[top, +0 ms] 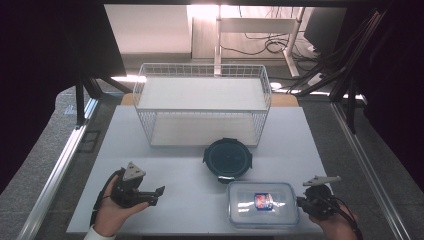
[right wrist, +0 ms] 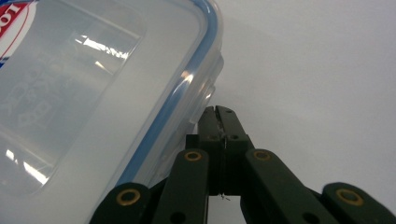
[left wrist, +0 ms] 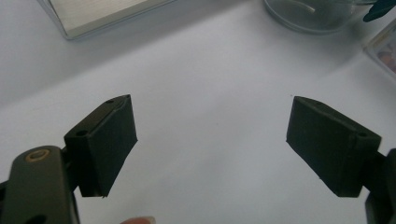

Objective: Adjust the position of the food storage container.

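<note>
Clear rectangular container (top: 263, 202) sits lidded at the counter's (top: 190, 175) near edge, not yet lifted; right hand-held gripper (right wrist: 219, 122), jaws together, noses against its side latch; left hand-held gripper (left wrist: 211, 140) idles with jaws apart, holding nothing, so the work looks barely begun

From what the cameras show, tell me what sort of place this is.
Probably a lab or office set up for recording: a white table framed by metal rails, black curtains at both sides, and desk legs with trailing cables behind.

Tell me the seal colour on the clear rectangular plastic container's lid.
Blue, running round the clear rectangular plastic container's lid; clearest in the right gripper view.
</note>
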The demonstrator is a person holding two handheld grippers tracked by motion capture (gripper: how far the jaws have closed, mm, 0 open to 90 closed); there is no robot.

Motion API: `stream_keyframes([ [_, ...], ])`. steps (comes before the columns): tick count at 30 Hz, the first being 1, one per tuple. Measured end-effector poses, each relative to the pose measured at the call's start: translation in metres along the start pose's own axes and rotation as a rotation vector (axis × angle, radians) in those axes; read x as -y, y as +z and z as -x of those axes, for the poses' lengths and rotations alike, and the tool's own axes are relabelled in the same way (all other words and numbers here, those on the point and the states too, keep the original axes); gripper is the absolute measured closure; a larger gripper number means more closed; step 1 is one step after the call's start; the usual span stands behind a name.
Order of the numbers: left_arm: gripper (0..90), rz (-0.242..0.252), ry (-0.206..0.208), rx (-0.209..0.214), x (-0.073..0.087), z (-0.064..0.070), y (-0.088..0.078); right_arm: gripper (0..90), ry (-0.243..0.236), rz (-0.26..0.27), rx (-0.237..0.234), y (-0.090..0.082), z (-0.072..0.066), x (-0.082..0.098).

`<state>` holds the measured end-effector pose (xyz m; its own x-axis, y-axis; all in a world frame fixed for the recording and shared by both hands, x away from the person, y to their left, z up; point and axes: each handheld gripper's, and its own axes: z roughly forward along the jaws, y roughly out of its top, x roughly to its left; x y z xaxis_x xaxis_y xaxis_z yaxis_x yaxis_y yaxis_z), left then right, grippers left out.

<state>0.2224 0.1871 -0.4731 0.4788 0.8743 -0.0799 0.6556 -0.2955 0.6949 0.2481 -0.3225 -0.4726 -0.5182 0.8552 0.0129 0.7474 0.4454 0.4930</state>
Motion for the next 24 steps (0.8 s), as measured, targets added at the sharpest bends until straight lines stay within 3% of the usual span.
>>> stream_keyframes([
  [8,15.7,-0.009,0.005,0.004,0.0,0.003,0.003,89.2,-0.034,0.015,0.008,0.003,0.001,-0.002],
  [13,15.8,-0.013,0.018,0.012,0.001,0.009,0.005,89.2,-0.019,0.037,0.013,0.0,0.005,-0.004],
  [14,15.8,-0.016,0.02,0.015,0.001,0.01,0.007,89.2,-0.019,0.056,0.048,-0.006,0.007,-0.009],
  [16,15.8,-0.02,0.02,0.016,0.001,0.011,0.008,89.2,-0.033,0.089,0.064,-0.014,0.006,-0.018],
  [21,15.8,-0.018,0.017,0.015,0.0,0.012,0.008,89.2,-0.082,0.121,0.039,-0.017,-0.006,-0.042],
  [22,15.8,-0.017,0.016,0.016,0.0,0.012,0.008,89.2,-0.128,0.108,0.011,-0.009,-0.02,-0.057],
  [24,15.8,-0.016,0.018,0.017,0.0,0.012,0.007,89.2,-0.161,0.099,-0.009,0.0,-0.03,-0.069],
])
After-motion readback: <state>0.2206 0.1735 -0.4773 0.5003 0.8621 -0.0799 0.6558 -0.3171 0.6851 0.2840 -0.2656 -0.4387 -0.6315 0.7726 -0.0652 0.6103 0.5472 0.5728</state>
